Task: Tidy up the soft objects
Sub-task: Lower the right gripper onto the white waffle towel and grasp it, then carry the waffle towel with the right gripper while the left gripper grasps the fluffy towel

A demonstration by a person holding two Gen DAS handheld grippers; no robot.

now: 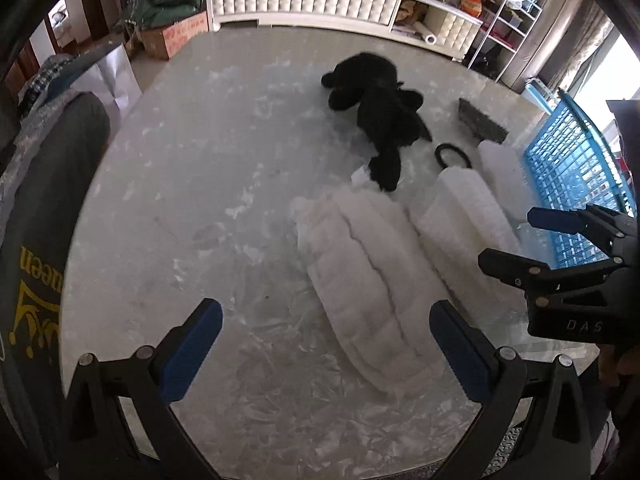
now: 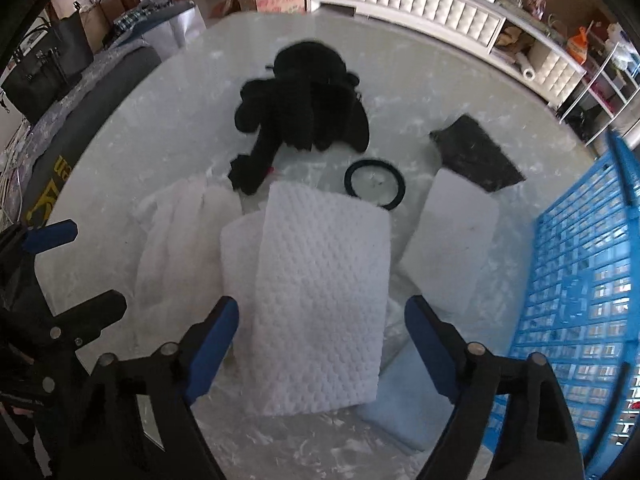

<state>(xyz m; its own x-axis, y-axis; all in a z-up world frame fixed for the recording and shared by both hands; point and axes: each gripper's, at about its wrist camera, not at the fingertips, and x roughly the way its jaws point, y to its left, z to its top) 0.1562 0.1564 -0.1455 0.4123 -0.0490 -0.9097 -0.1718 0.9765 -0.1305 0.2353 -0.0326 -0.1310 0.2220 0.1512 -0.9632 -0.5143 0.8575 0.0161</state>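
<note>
A black plush toy [image 1: 380, 108] [image 2: 308, 116] lies at the far middle of the marble table. In front of it lie a fluffy white cloth [image 1: 368, 272] [image 2: 176, 240], a dimpled white folded towel [image 2: 324, 292] [image 1: 464, 208], a smooth white pad [image 2: 452, 240] [image 1: 504, 172], a black hair ring [image 2: 375, 188] [image 1: 453, 155] and a dark grey sponge [image 2: 476, 156] [image 1: 482, 120]. My left gripper [image 1: 326, 344] is open and empty, just before the fluffy cloth. My right gripper [image 2: 322, 336] is open, its jaws either side of the dimpled towel's near end, and shows in the left wrist view [image 1: 516, 236].
A blue plastic lattice crate [image 2: 576, 312] [image 1: 576, 184] stands at the table's right edge. A pale blue pad [image 2: 408, 404] lies under the towel's near corner. A dark chair back with yellow print [image 1: 36, 248] is at the left. A white padded bench [image 1: 312, 0] lies beyond.
</note>
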